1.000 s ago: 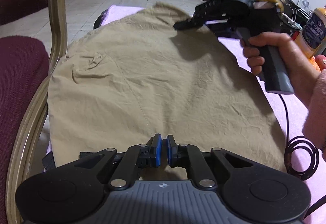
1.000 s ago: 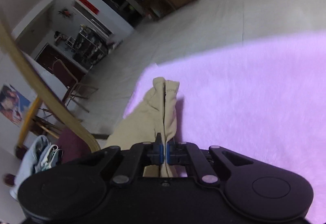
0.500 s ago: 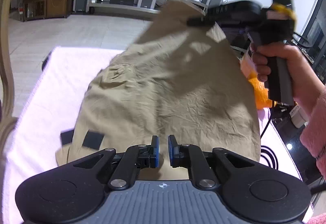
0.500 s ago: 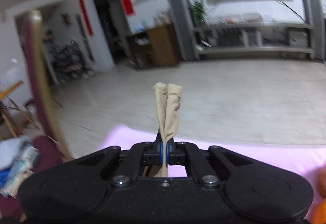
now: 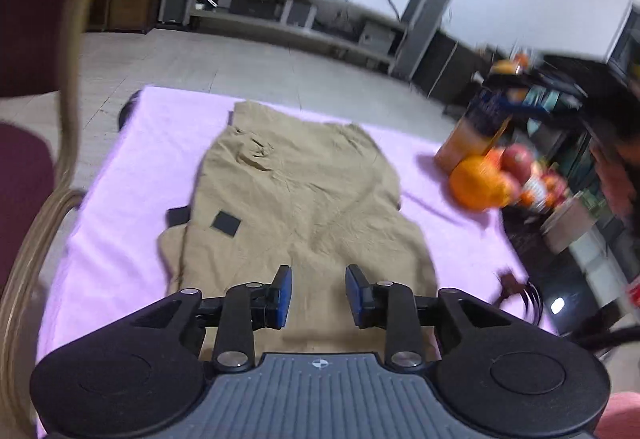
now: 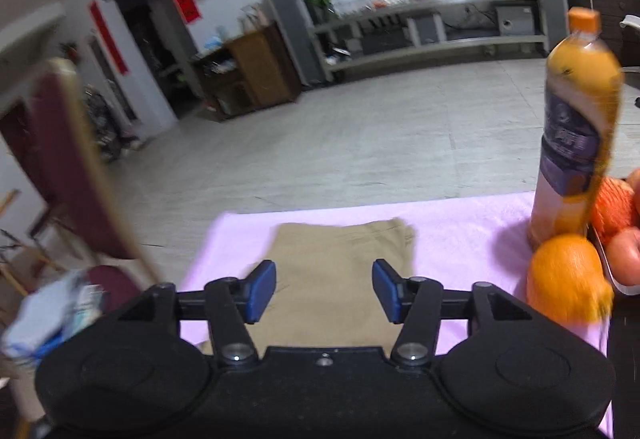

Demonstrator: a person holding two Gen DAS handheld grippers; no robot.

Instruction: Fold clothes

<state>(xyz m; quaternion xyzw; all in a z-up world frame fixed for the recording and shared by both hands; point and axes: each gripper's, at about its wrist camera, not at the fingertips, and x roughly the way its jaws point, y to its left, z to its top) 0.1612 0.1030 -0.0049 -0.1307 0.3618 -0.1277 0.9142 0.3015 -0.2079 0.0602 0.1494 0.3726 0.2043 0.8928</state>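
Note:
A tan garment (image 5: 304,199) lies folded over on the pink table cover (image 5: 120,207), wrinkled, with black patches at its left edge. My left gripper (image 5: 319,295) is open and empty just above the garment's near edge. In the right wrist view the same garment (image 6: 332,263) lies flat below my right gripper (image 6: 324,291), which is open and empty above it.
An orange juice bottle (image 6: 576,143), an orange (image 6: 568,279) and apples (image 6: 624,255) stand at the table's right side; they also show blurred in the left wrist view (image 5: 480,183). A maroon chair (image 5: 24,159) stands at the left. A black cable (image 5: 524,295) lies at the right edge.
My right gripper lifted the garment's far end and brought it over toward me, then let go. Both grippers have opened and pulled back; the garment now lies folded.

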